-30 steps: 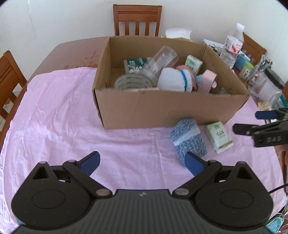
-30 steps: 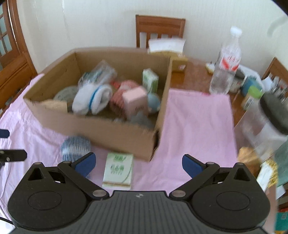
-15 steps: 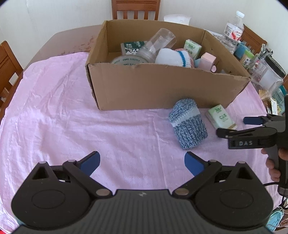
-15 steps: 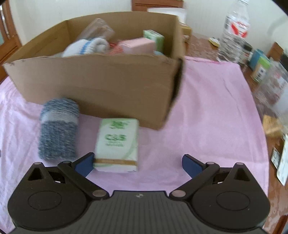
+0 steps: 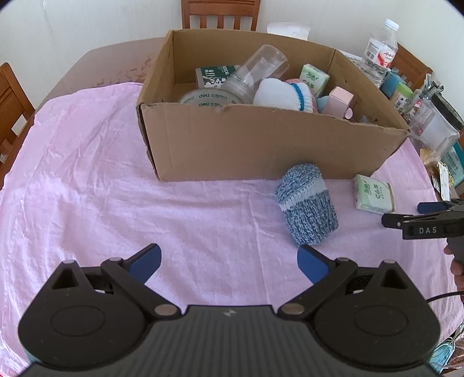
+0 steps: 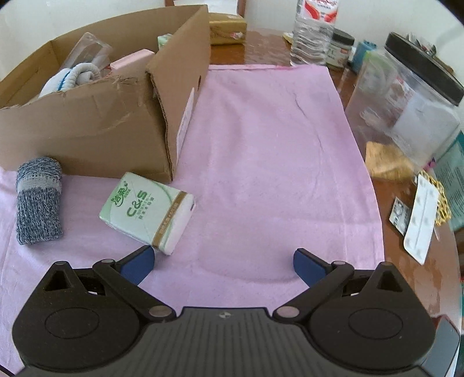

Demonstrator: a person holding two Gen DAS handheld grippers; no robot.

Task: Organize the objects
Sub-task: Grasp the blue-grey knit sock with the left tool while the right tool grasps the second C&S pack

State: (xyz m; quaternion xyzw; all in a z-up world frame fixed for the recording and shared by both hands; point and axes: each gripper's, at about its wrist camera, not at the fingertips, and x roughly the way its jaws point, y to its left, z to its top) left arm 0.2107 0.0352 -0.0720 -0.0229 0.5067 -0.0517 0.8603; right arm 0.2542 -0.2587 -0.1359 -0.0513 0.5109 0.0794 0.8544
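A cardboard box (image 5: 261,145) (image 6: 87,124) stands on the pink cloth (image 5: 116,188), holding a tape roll, a clear jar, white socks, tissue packs and a pink box. In front of it lie a rolled blue-grey sock (image 5: 307,206) (image 6: 39,200) and a green tissue pack (image 5: 374,194) (image 6: 148,208). My left gripper (image 5: 229,261) is open and empty, low over the cloth just short of the sock. My right gripper (image 6: 223,261) is open and empty, its left finger close beside the tissue pack's near corner. In the left wrist view the right gripper (image 5: 406,214) comes in from the right edge.
Right of the cloth the wooden table (image 6: 411,275) carries a water bottle (image 6: 316,29), a clear canister with a black lid (image 6: 411,95), small jars, a blister pack (image 6: 420,220) and papers. Wooden chairs (image 5: 220,14) stand behind and at the left of the table.
Both grippers have come down and closer to the table. The right one swung right and now sits beside the tissue pack. Both stay open; sock and pack have not moved.
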